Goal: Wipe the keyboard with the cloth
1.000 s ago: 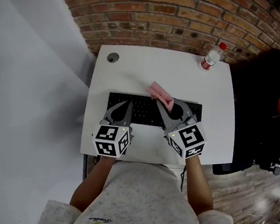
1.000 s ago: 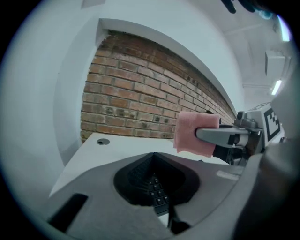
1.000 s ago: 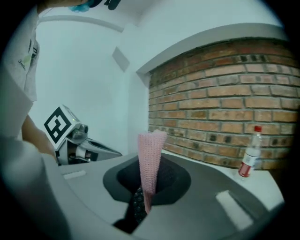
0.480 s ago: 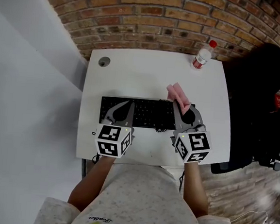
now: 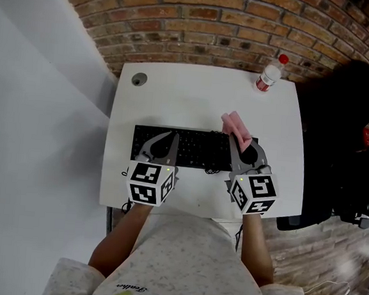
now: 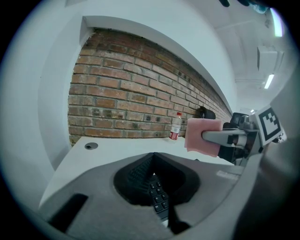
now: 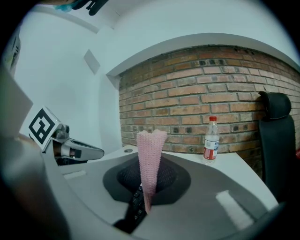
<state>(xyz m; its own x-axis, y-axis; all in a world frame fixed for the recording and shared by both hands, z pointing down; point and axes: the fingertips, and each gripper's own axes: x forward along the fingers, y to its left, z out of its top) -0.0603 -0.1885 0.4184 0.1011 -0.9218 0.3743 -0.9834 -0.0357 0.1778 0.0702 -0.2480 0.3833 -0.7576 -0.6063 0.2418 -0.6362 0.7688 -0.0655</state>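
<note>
A black keyboard [image 5: 194,149] lies across the near half of the white desk [image 5: 201,100]. My right gripper [image 5: 234,140] hovers over the keyboard's right end, shut on a folded pink cloth [image 5: 236,125] that sticks out past its tips. In the right gripper view the cloth [image 7: 151,145] stands upright between the jaws, with keys [image 7: 136,208] below. My left gripper [image 5: 170,137] rests over the keyboard's left part, jaws together with nothing in them. In the left gripper view the keys [image 6: 157,194] show under the joined jaws, and the cloth [image 6: 201,136] hangs at the right.
A plastic water bottle [image 5: 268,74] with a red cap stands at the desk's far right corner. A round cable hole [image 5: 139,79] sits at the far left. A brick wall [image 5: 214,24] runs behind the desk, and a black chair [image 5: 347,119] stands to its right.
My right gripper has carried the cloth from the keyboard's middle to its right end. In the last half second it has hardly moved. The left gripper stays put.
</note>
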